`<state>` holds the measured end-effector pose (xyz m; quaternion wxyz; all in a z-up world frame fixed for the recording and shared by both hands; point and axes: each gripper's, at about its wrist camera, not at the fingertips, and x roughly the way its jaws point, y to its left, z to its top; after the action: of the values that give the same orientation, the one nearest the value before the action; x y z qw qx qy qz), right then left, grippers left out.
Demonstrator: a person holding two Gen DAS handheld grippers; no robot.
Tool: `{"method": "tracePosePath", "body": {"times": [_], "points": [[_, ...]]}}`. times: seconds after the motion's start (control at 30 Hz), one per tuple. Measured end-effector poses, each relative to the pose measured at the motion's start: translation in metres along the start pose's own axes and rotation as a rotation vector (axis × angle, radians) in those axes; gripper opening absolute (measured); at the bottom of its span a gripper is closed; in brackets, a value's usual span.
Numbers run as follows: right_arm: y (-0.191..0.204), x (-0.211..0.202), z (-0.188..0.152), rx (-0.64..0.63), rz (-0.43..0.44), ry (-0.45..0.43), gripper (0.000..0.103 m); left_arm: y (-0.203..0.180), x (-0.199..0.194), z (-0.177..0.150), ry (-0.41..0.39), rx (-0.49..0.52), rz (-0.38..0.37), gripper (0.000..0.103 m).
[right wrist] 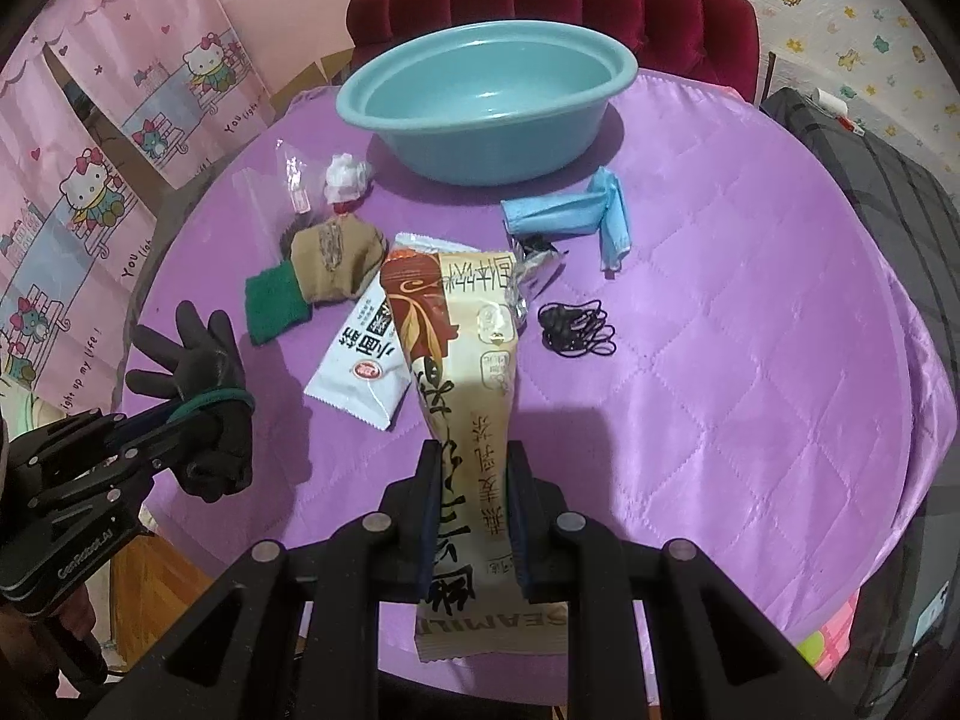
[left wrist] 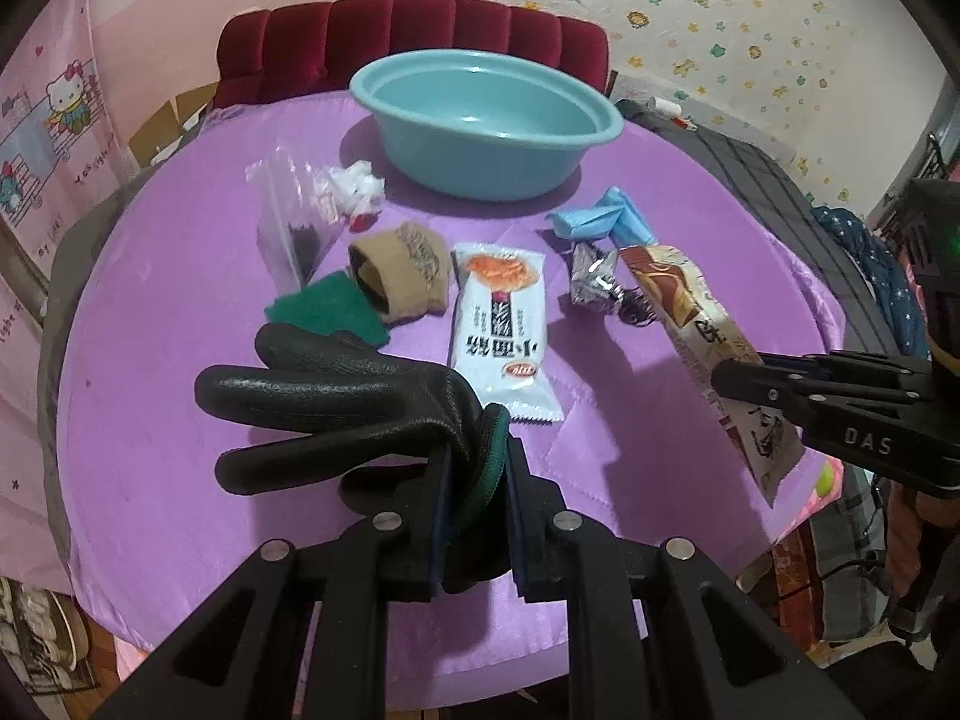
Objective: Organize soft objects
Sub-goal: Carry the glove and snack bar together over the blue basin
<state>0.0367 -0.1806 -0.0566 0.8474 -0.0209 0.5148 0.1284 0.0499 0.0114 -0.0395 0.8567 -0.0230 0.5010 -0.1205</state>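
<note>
My left gripper (left wrist: 471,456) is shut on a black glove (left wrist: 336,402) by its green-edged cuff and holds it above the purple table (left wrist: 180,420); the glove also shows in the right wrist view (right wrist: 198,396). My right gripper (right wrist: 468,480) is shut on a long beige and brown snack packet (right wrist: 462,372) and holds it above the table; the packet also shows in the left wrist view (left wrist: 708,348). An empty teal basin (left wrist: 486,120) stands at the far side of the table.
On the table lie a white snack packet (left wrist: 501,330), a tan sock with a green cuff (left wrist: 384,288), a clear plastic bag (left wrist: 294,228), a crumpled white wrapper (left wrist: 360,186), a blue face mask (left wrist: 600,219), a foil wrapper (left wrist: 591,282) and black hair ties (right wrist: 576,330). A red chair (left wrist: 414,42) stands behind.
</note>
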Motion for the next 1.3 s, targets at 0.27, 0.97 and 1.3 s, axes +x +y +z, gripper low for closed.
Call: {"method": "tracePosePath", "body": {"times": [0.27,0.97,1.3], "points": [[0.002,-0.011,0.022,-0.002,-0.017,-0.023,0.020,-0.009,-0.012,0.026,-0.036,0.038,-0.038,0.017],[-0.014,-0.020,0.103,0.025,-0.023,-0.055,0.020,-0.032,0.002,0.114,-0.086,0.112,-0.104,0.018],[-0.021,-0.011,0.149,0.043,-0.014,-0.072,0.020,-0.032,0.022,0.163,-0.095,0.110,-0.120,0.018]]}}
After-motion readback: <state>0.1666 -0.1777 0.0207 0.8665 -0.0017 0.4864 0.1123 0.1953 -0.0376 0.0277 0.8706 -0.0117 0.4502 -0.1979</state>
